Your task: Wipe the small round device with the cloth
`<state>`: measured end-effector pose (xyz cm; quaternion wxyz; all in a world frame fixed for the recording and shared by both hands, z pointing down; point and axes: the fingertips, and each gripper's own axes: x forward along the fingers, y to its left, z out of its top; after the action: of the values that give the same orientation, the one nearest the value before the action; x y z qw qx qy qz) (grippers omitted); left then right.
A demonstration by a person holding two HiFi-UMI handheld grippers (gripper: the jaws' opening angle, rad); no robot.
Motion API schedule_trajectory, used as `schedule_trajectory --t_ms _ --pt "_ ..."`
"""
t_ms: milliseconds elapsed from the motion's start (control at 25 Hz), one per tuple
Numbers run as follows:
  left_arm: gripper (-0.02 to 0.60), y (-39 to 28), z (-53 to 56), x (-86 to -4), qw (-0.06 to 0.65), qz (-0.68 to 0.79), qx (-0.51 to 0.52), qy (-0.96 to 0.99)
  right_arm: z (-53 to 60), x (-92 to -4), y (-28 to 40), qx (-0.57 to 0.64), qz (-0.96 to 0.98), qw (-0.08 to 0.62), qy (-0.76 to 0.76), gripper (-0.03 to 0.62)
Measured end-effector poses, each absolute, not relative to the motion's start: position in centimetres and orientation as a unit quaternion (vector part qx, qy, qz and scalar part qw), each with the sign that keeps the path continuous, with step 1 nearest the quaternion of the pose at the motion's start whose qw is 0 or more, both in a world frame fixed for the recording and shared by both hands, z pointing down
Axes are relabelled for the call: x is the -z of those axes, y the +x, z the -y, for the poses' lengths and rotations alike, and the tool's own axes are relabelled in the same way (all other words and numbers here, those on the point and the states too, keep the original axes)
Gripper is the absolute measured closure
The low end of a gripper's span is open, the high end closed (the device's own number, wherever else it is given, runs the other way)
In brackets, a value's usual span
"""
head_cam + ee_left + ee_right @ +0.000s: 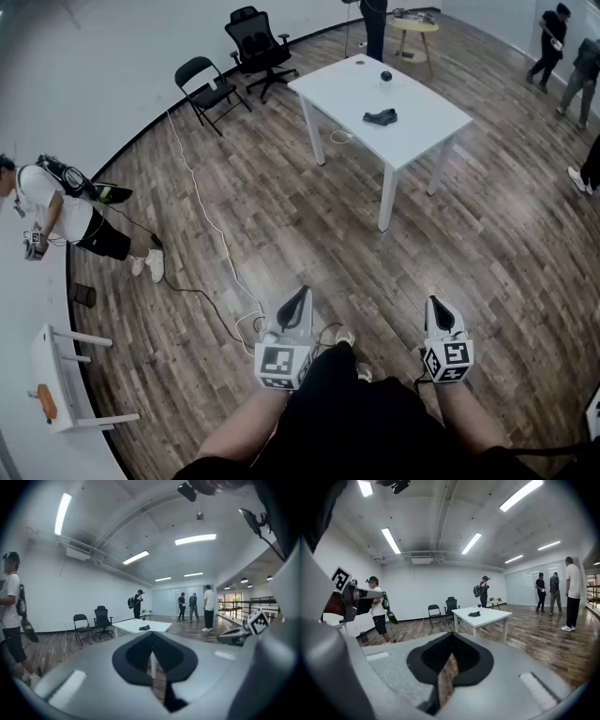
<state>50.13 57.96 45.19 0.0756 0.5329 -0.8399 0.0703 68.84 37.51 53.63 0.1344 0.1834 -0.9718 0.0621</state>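
Risks first. A white cable [208, 214] crossed the floor left of your path; a foot could have caught it on the walk in. The small round device [385, 76] sat near the far edge of the table [328, 89], so a hard wipe might have pushed it off.

Your left gripper [298, 302] and right gripper [439, 309] both had jaws closed on nothing, held low in front of you. The cloth [380, 117] lay mid-table, nearer you than the device. Both were well ahead, out of reach.
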Motion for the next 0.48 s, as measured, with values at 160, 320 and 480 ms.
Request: schedule_trajectory --t_ms 160,320,480 --pt "0.577 46.8 -57.6 -45.1 0.073 0.852 -0.056 0.516 -37.2 -53.1 65.3 -0.041 0.977 0.133 0.163 0.592" --pt "0.577 44.7 -55.6 -45.0 0.063 0.849 -0.052 0.522 -35.5 -53.0 63.0 -0.028 0.977 0.134 0.163 0.592" --pt "0.577 41.3 -53.7 -45.5 0.065 0.844 -0.049 0.530 -33.5 -53.0 59.8 -0.026 0.975 0.137 0.174 0.592"
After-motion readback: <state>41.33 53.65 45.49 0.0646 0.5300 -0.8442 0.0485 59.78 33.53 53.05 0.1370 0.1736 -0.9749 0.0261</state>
